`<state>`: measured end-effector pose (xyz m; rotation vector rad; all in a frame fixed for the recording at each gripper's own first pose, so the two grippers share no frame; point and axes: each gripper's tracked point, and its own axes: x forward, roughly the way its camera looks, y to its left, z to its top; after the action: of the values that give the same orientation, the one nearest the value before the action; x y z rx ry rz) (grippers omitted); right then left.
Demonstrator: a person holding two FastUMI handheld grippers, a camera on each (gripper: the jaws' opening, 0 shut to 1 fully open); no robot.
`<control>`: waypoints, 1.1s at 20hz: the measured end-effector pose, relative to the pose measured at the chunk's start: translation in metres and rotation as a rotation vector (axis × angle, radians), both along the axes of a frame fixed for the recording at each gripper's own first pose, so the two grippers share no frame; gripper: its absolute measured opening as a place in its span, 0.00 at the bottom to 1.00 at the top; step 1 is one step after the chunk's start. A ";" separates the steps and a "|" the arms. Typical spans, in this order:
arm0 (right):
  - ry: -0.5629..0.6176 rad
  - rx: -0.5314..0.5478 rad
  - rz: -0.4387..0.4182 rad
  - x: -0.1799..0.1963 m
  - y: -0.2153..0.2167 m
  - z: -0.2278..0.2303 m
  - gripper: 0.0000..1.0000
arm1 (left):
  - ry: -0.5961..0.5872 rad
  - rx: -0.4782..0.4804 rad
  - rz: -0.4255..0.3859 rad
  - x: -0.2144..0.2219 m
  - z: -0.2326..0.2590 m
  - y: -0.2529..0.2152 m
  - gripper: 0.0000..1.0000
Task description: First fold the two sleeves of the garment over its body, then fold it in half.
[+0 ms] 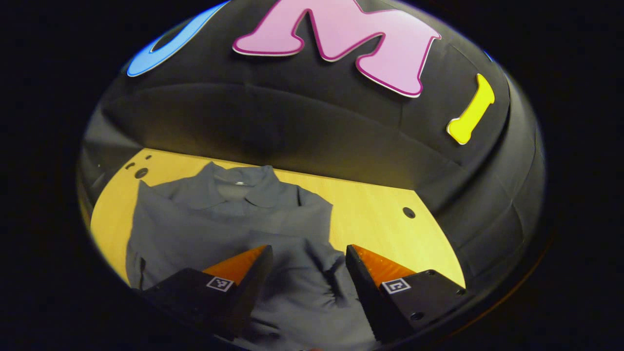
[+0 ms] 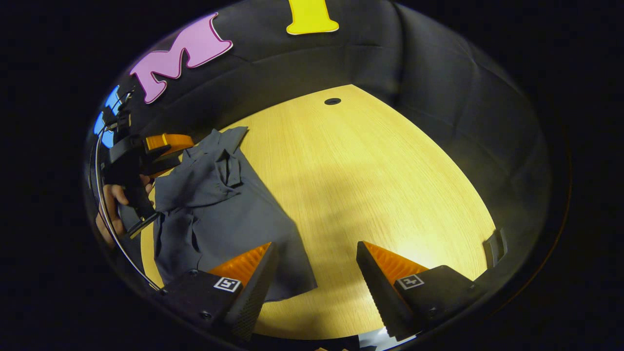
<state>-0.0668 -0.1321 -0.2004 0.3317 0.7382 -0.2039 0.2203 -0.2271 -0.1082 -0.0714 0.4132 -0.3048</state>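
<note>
L gripper spread wide, nothing pinched, hovering over shirt lying on table. R gripper also spread, by shirt's edge. Risk: grabbing two layers w/ sleeve, so body drags and bunches.

Pale wooden table, black cloth wall

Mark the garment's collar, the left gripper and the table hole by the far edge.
collar (image 1: 239,187): left gripper view, on the neck opening.
left gripper (image 2: 163,146): right gripper view, on its finger over the garment.
table hole (image 2: 332,101): right gripper view, on the hole's centre.
</note>
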 end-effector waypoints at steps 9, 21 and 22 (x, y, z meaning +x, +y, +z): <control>0.112 0.054 0.087 0.003 0.030 -0.037 0.99 | 0.112 0.088 0.208 -0.083 -0.065 0.175 0.96; 0.215 0.033 0.177 0.015 0.094 -0.070 0.99 | 0.286 0.124 0.373 -0.194 -0.148 0.313 0.96; 0.220 0.040 0.203 0.014 0.106 -0.071 0.99 | 0.301 0.116 0.373 -0.200 -0.154 0.315 0.96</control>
<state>-0.0528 -0.0261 -0.2714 0.2728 0.9887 -0.0329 0.0200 0.0882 -0.2618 -0.0801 0.7037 0.1008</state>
